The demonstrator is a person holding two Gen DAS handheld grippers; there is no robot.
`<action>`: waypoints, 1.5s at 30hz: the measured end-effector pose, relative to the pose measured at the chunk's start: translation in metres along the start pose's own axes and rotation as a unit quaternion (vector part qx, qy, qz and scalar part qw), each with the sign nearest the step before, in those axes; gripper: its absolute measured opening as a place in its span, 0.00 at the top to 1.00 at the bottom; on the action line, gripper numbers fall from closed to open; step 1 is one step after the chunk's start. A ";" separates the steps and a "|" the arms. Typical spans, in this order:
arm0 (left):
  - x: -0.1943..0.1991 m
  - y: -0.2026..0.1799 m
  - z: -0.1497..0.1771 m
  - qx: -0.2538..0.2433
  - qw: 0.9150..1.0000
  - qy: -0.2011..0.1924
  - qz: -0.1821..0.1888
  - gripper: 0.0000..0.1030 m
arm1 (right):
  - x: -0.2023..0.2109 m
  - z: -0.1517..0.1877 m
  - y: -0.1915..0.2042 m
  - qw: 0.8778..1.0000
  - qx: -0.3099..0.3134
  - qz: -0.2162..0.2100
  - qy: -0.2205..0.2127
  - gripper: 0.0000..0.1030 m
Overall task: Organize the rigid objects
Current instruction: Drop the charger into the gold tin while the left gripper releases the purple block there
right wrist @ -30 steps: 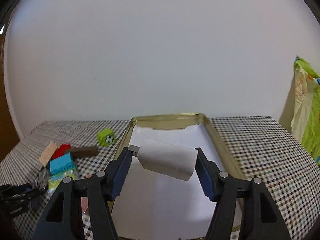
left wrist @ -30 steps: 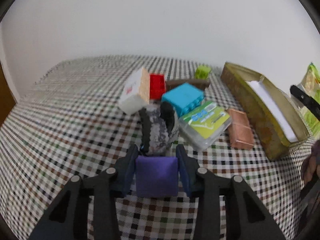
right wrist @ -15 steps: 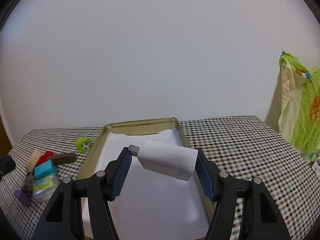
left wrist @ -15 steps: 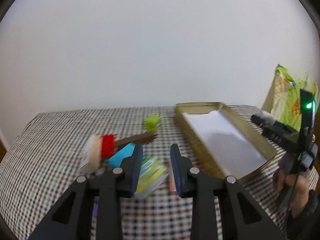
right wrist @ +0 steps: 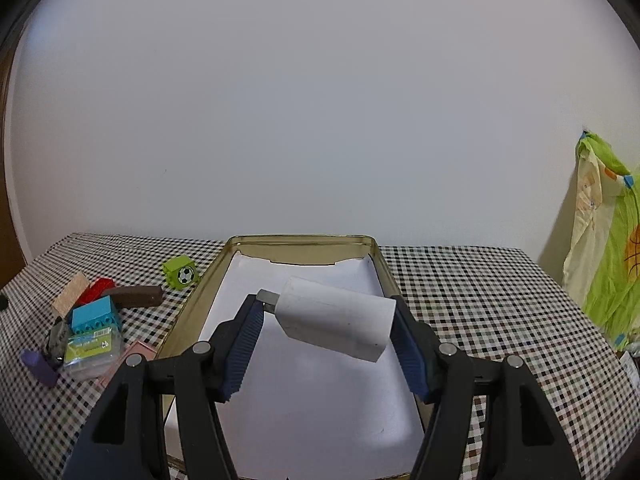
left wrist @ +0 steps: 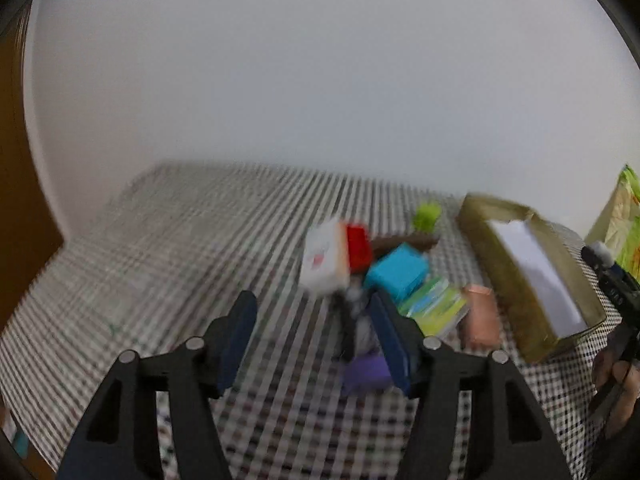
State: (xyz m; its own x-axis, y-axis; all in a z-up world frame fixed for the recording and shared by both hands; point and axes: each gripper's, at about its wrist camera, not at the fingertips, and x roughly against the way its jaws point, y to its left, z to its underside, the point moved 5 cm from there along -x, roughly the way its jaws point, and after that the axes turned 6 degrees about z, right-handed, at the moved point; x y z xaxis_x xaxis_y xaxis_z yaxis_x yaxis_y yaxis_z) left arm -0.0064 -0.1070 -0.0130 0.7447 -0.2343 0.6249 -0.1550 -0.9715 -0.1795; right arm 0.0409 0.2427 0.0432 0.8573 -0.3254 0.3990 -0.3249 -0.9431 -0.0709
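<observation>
Blurring hides purple block (left wrist: 366, 370) behind opening left fingers (left wrist: 390, 340).

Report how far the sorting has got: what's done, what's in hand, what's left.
Done: nothing yet; the gold tin holds only its white paper liner. In hand: the right tongs grip a white charger above the tin. The left tongs are opening with nothing between them. Left: the pile beside the tin, including the green cube, blue brick and purple piece.

Checkered tablecloth (right wrist: 472, 288), white wall (right wrist: 320, 120), green cloth (right wrist: 612, 248)
</observation>
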 end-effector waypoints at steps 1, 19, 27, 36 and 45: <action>-0.005 0.000 0.008 0.006 1.000 0.013 0.012 0.42 | -0.001 0.001 0.000 1.000 -0.001 -0.001 0.002 0.37; -0.044 -0.031 0.038 -0.018 0.998 0.068 0.005 0.60 | -0.018 0.008 -0.007 1.000 -0.018 -0.002 0.026 0.37; -0.011 -0.090 0.002 -0.075 0.996 -0.011 0.055 0.60 | -0.018 0.004 -0.017 0.999 -0.035 -0.002 0.026 0.37; -0.045 -0.205 -0.021 -0.142 0.980 0.001 0.138 0.60 | -0.027 0.007 -0.029 0.999 -0.029 -0.001 0.038 0.37; -0.096 -0.256 -0.006 -0.146 0.974 0.049 0.166 0.60 | -0.047 0.016 -0.033 0.996 -0.025 0.007 0.079 0.36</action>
State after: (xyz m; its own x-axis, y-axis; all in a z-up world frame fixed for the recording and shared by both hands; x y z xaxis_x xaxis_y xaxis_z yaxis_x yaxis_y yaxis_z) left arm -0.0423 0.1642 -0.0228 0.5590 -0.5260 0.6410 -0.5660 -0.8070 -0.1687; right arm 0.0177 0.2884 0.0119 0.7796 -0.3204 0.5381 -0.3602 -0.9323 -0.0332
